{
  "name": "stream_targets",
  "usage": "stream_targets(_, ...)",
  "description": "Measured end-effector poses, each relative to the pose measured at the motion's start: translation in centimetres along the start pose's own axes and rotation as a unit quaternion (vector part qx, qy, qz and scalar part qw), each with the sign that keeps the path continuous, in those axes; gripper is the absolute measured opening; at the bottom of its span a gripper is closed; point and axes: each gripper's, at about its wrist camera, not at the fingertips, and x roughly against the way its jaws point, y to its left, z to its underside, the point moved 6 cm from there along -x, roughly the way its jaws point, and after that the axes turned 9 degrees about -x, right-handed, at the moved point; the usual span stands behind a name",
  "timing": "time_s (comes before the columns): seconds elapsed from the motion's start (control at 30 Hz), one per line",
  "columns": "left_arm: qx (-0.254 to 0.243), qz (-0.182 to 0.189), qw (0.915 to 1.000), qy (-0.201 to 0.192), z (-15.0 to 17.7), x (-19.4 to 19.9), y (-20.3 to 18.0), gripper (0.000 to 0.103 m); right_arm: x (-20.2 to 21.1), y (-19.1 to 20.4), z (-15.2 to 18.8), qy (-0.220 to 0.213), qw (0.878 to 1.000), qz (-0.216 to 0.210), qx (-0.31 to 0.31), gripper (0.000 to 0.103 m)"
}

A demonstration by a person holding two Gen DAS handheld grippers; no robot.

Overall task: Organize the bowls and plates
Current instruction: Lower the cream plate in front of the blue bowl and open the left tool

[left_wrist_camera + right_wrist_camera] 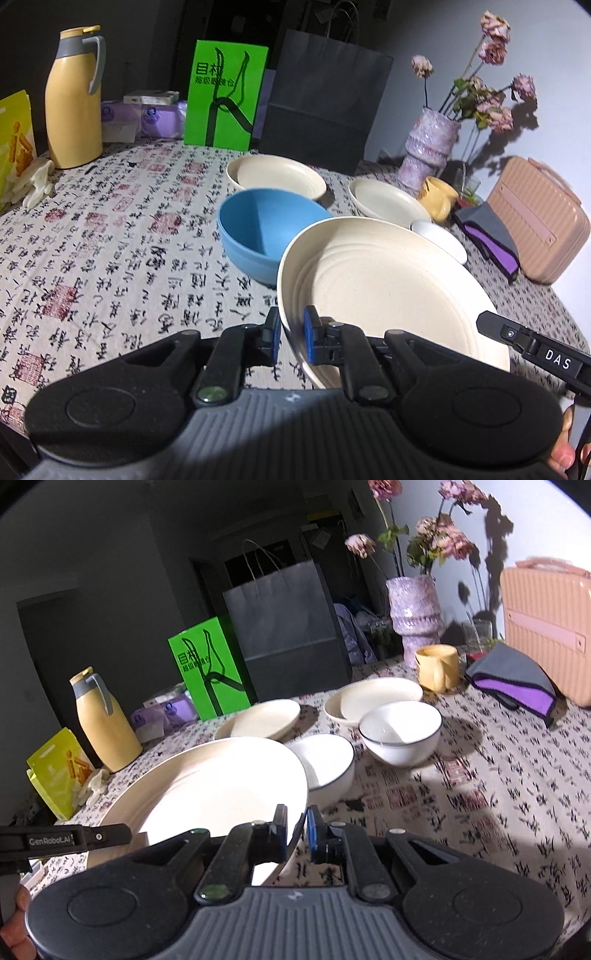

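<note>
A large cream plate (pixel 384 288) is held tilted above the table by both grippers. My left gripper (pixel 291 332) is shut on its left rim. My right gripper (pixel 297 830) is shut on its right rim, and the plate also shows in the right wrist view (pixel 207 790). A blue bowl (pixel 266 229) sits just behind it. Two smaller cream plates (pixel 277 177) (pixel 388 201) lie farther back. Two white bowls with dark rims (pixel 325 764) (pixel 400 731) stand to the right of the held plate.
A yellow flask (pixel 74 99), a green box (pixel 225 96), a dark paper bag (pixel 321 103), a purple vase with flowers (pixel 428 147), a yellow mug (pixel 437 666), a folded grey-purple cloth (pixel 517 679) and a pink case (pixel 546 627) line the table's back and right side.
</note>
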Motion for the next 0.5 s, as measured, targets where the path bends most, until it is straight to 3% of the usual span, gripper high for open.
stream_targets(0.5, -0.023, 0.010, 0.9987, 0.044, 3.3, -2.8, -0.9, 0.013, -1.3, -3.4, 3.2, 0.034, 0.999, 0.009, -0.018, 0.010)
